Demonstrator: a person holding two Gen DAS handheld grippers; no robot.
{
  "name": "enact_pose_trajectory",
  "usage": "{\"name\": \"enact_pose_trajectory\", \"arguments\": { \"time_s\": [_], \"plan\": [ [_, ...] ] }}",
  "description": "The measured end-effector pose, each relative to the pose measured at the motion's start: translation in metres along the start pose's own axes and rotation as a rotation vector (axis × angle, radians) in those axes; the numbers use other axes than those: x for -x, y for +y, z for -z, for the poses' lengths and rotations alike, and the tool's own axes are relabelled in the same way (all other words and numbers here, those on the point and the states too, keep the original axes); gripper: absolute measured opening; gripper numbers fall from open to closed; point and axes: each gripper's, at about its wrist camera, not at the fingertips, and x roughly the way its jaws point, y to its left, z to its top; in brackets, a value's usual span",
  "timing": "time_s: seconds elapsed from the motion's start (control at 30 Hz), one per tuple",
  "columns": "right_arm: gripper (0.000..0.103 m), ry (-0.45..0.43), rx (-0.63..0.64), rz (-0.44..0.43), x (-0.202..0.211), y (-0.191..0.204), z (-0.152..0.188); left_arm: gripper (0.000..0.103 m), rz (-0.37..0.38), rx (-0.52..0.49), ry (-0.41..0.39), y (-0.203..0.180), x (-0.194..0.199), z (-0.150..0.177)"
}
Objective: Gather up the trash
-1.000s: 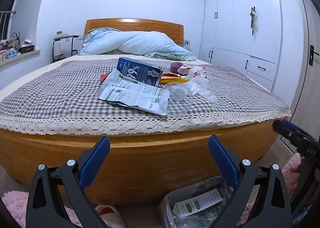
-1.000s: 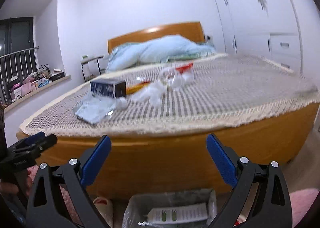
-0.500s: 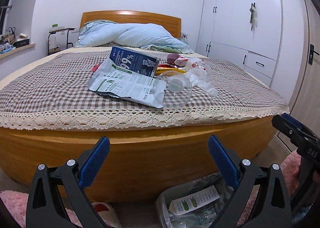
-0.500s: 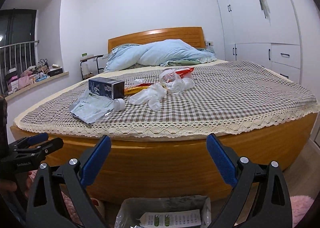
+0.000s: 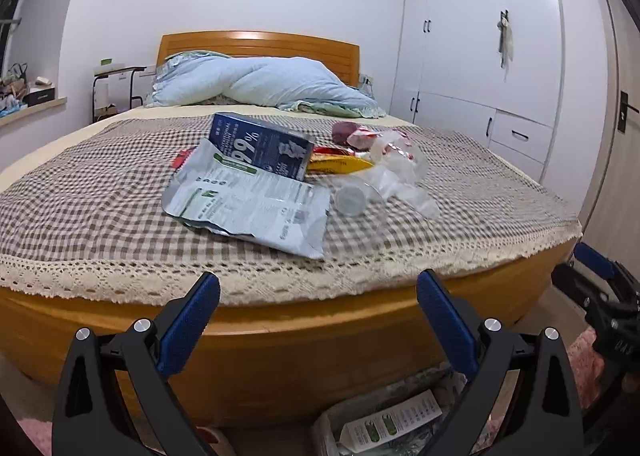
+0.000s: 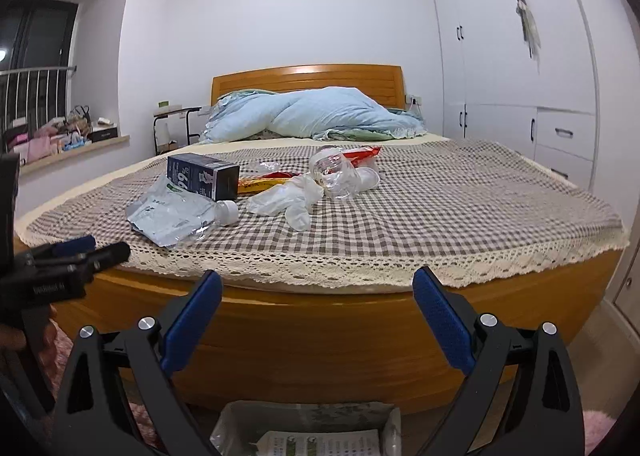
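Trash (image 5: 256, 191) lies heaped mid-bed on the checked cover (image 6: 440, 207), well apart from my left claw (image 5: 318, 320) and right claw (image 6: 317, 318), both spread and empty; I judge the clear bottle (image 6: 336, 171) may roll away if nudged.

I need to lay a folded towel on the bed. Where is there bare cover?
Free: the checked cover right of the crushed clear bottle, out to the lace edge. Also left of the silver pouch. Crowded: the middle, around the blue carton.
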Motion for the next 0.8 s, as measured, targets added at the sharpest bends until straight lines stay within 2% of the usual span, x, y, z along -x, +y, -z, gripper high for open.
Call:
{"name": "enact_pose_trajectory", "arguments": {
  "time_s": [0.13,0.47,0.67,0.8],
  "plan": [
    [0.092,-0.009,0.032,0.028,-0.007,0.004,-0.003,0.095,0.012,0.022,0.008,0.006,-0.006,-0.005],
    [0.092,-0.017,0.053,0.071,-0.033,0.005,-0.018,0.095,0.02,-0.092,0.02,-0.013,-0.036,-0.02],
    [0.092,-0.021,0.079,0.09,-0.051,0.001,-0.029,0.095,0.026,-0.131,0.058,-0.022,-0.064,-0.032],
    [0.092,-0.02,0.08,0.104,-0.063,-0.003,-0.036,0.095,0.018,-0.123,0.085,-0.023,-0.083,-0.039]
  ]
}}
